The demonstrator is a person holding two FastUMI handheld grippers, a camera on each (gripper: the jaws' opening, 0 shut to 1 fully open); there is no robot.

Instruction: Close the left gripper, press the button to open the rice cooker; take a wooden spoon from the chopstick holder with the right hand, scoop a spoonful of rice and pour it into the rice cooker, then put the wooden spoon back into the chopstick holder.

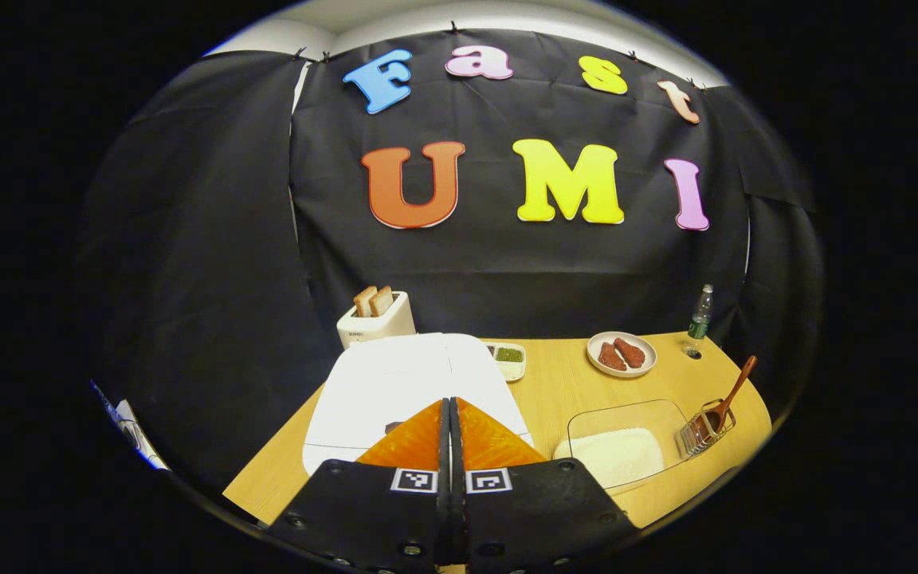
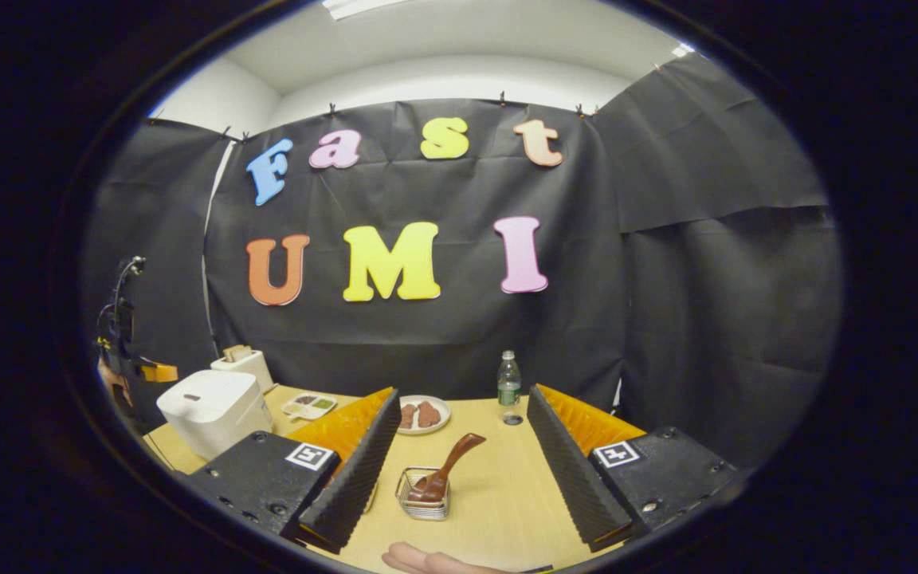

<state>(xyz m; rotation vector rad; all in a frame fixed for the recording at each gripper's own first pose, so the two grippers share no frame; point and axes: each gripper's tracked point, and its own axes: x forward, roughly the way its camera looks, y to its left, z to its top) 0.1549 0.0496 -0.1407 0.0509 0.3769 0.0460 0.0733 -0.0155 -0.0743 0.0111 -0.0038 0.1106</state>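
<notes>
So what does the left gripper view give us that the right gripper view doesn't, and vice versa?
Left gripper view: left hand-held gripper, shut, above the white rice cooker; clear glass dish of white rice.
Right gripper view: right hand-held gripper, open, aimed towards the wire chopstick holder; a hand at the bottom edge.
Both: cooker, holder with brown wooden spoon, white toaster, white plate, plastic bottle.

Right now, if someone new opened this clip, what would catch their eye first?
The left gripper, shut, poised just above the closed white rice cooker at the table's left. Next, the wooden spoon leaning in the wire chopstick holder, framed between the fingers of the open right gripper. Behind, a plate of meat and a water bottle stand near the wall.
</notes>
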